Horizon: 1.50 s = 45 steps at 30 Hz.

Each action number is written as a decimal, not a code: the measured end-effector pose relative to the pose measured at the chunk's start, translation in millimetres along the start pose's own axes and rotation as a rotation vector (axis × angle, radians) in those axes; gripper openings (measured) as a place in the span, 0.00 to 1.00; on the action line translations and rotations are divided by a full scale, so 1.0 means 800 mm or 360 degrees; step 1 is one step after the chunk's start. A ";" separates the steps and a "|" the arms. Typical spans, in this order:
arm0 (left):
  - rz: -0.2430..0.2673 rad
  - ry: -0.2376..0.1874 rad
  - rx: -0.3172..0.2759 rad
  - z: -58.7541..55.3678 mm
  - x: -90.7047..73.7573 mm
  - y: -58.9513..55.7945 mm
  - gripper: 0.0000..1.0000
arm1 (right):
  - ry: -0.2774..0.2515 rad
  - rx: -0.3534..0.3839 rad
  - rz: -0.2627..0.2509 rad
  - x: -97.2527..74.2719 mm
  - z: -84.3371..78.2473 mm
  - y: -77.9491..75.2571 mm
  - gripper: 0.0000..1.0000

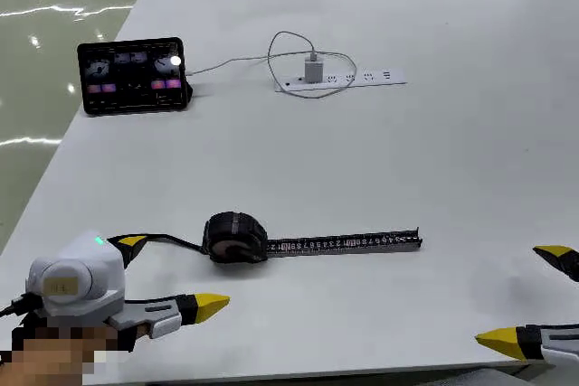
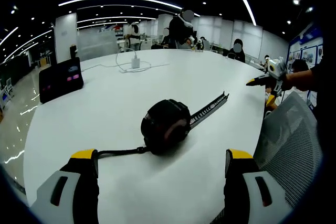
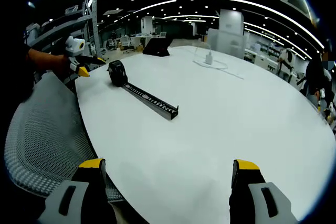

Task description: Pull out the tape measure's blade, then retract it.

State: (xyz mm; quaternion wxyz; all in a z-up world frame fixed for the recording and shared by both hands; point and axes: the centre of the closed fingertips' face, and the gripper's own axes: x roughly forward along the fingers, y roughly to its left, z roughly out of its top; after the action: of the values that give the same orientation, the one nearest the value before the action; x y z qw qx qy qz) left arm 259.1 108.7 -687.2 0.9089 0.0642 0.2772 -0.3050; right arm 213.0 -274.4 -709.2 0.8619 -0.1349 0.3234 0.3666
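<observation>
My left gripper (image 1: 174, 271) is spread wide and empty, low over the near edge of the table (image 1: 362, 160). The tape measure's black case (image 1: 235, 237) sits just ahead of its yellow-tipped jaws, and the thin wrist strap (image 1: 176, 241) trails back between them. My right gripper (image 1: 523, 296) is just as wide and holds nothing. It is well off to the right, apart from the blade's hooked end (image 1: 418, 236).

The blade (image 1: 344, 243) is already out, lying flat on the table from the case towards the right. I judge the pull finished and the retraction the step in hand. The next move calls for closing the left gripper around the case to steady it. Then whatever holds the blade must be freed, or the hooked end guided back with the right gripper so it doesn't whip.

The blade carries printed numerals, but they are too small for me to read. I can make out no brand on the case. At the far side, a tablet (image 1: 134, 74) shows dials I can't read, beside a white power strip (image 1: 344, 79) with a charger (image 1: 313, 70) plugged in.
</observation>
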 end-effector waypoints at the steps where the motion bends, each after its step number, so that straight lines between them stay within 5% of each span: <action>1: 0.0000 0.0000 -0.0004 0.003 0.001 -0.001 0.99 | 0.0009 -0.0006 0.0003 0.000 0.002 -0.002 0.99; 21: -0.0025 -0.0006 -0.0062 0.033 0.019 -0.017 0.99 | 0.0118 -0.0142 0.0131 0.009 0.025 -0.009 0.99; 33: -0.0048 0.0007 -0.0063 0.037 0.036 -0.033 0.99 | 0.0192 -0.0199 0.0203 0.010 0.034 -0.015 0.99; 41: -0.0053 -0.0001 0.0046 0.048 0.054 -0.049 0.99 | 0.0219 -0.0328 0.0259 0.015 0.044 -0.021 0.99; 45: 0.0006 -0.0027 0.0070 0.056 0.062 -0.044 0.99 | 0.0248 -0.0368 0.0289 0.019 0.047 -0.021 0.99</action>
State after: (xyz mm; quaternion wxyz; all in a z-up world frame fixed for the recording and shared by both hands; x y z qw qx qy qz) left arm 292.1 42.0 -674.9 0.9102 0.0822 0.2625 -0.3098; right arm 250.5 -260.0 -691.2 0.7763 -0.2314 0.3557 0.4662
